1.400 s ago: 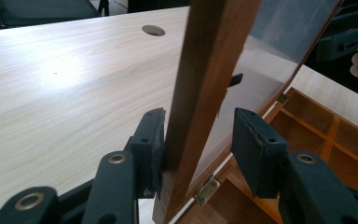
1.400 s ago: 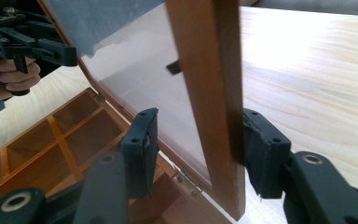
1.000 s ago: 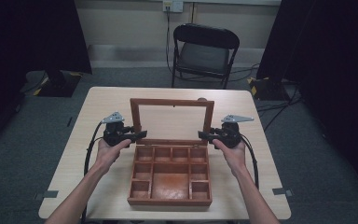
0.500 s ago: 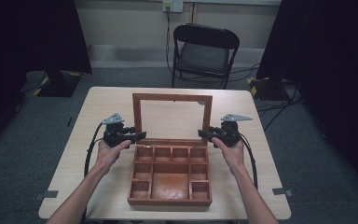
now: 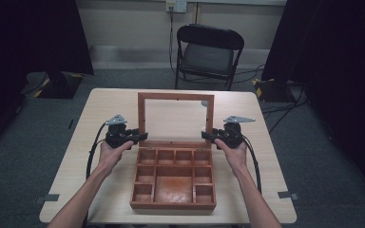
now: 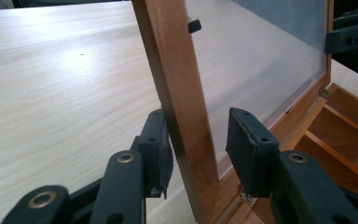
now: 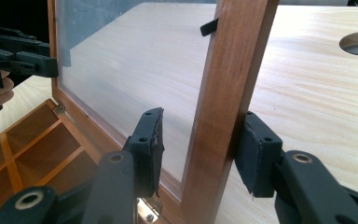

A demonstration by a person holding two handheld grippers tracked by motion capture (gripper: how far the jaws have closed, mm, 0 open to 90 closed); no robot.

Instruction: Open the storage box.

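One pale wooden counter point(image 5: 100, 109) carried a brown compartmented wooden box point(image 5: 173, 205), its glass-paned lid point(image 5: 176, 96) upright. Left tongs point(image 5: 143, 137) and right tongs point(image 5: 205, 136) loosely straddled its sides, gripping nothing. Next, probably, tipping the lid together.

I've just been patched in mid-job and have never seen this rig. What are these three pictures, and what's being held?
There is no robot here: a person holds a two-finger tool in each hand. The high view looks down from above the person's side of the table, with the left gripper at its left and the right gripper at its right. The other two pictures come from cameras riding on each gripper, looking along its fingers. On the table lies an open wooden box with empty compartments, and its glass-paned lid stands upright. Each gripper straddles one side rail of the lid. One finger touches the wood and the other stands slightly off, so neither clamps it.
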